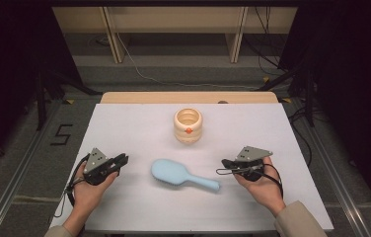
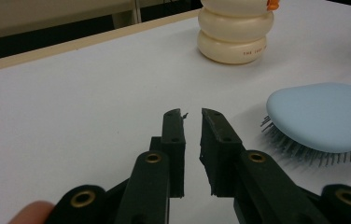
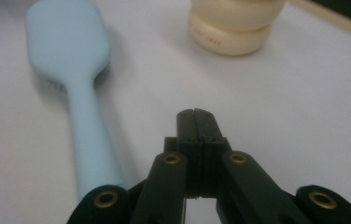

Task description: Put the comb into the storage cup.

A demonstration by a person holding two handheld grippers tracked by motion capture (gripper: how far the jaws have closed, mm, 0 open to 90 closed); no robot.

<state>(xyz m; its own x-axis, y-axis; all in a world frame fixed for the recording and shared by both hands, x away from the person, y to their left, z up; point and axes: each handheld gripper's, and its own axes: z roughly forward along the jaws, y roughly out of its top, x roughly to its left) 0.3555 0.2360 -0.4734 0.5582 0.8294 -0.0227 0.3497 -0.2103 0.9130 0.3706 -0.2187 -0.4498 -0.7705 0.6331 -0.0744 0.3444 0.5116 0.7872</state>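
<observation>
A light blue hairbrush [image 1: 173, 174] lies bristles down in the middle of the white table [image 1: 124, 123], handle pointing right. Behind it stands a cream ribbed cup [image 1: 188, 126] with an orange dot on its front. My left gripper [image 1: 123, 159] rests left of the brush head, its jaws drawn nearly together with nothing between them. In the left gripper view my left gripper [image 2: 192, 114] points past the brush [image 2: 323, 116] toward the cup [image 2: 235, 32]. My right gripper [image 1: 224, 163] sits just right of the handle's end, shut and empty. In the right gripper view my right gripper [image 3: 195, 112] has the brush [image 3: 68, 42] to its left and the cup [image 3: 232, 28] ahead.
A wooden strip [image 1: 188, 97] runs along the table's far edge. Beyond it are grey floor, loose cables [image 1: 144, 74] and furniture legs. Dark stands flank the table on both sides. Bare white surface lies around the brush and cup.
</observation>
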